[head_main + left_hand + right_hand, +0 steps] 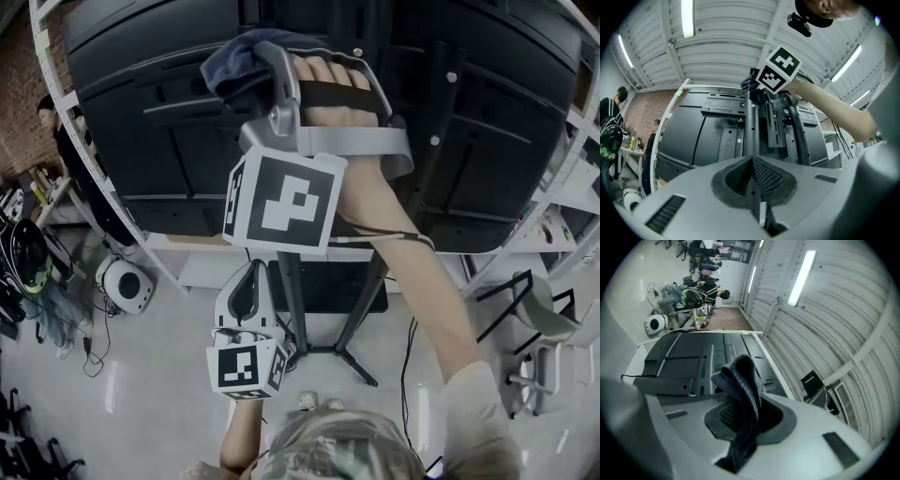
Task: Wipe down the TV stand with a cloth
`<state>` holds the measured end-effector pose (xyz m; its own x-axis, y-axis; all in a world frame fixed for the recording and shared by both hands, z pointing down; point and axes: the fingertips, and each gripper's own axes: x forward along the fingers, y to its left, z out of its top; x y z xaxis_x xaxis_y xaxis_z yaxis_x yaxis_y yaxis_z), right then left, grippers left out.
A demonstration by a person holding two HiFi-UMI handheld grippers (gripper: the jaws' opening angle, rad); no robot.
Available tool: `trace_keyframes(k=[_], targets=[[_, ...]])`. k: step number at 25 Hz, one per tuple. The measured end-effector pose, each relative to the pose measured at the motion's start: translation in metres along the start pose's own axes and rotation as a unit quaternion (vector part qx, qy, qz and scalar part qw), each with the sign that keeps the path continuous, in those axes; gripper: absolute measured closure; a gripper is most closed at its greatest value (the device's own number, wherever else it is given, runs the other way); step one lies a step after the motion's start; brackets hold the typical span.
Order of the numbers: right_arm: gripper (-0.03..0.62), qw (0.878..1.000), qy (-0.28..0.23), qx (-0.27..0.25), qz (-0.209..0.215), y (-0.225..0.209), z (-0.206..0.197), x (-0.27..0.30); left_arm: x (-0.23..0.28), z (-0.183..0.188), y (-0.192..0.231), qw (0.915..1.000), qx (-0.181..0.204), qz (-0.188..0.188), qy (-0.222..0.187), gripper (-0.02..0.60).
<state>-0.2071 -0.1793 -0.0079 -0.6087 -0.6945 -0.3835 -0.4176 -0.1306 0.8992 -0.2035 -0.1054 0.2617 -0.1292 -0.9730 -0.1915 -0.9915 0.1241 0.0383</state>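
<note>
Only the right gripper (740, 414) view shows its jaws clamped on the one cloth (740, 380). From the head view, that cloth (232, 58) is held high by the right gripper (274, 67) before the dark screen back (131, 94). The left gripper (752, 180) view alone shows its jaws pressed together, empty, facing the single stand (752, 126). There are two grippers and two marker cubes (281, 202). The left gripper (246, 292) hangs lower. One person (49, 114) stands far off.
</note>
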Motion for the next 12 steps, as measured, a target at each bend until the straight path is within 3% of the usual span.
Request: trace_keyframes(k=[3,12], targets=[[0.537,1.0,0.014,-0.019,0.001,0.006,-0.006,-0.001,0.002,-0.003,0.0,1.0,-0.001,-0.003,0.004,0.566],[0.537,0.999,0.016,-0.001,0.029,0.032,-0.014,-0.013,0.001,-0.009,0.006,0.9999,-0.005,0.004,0.009,0.566]])
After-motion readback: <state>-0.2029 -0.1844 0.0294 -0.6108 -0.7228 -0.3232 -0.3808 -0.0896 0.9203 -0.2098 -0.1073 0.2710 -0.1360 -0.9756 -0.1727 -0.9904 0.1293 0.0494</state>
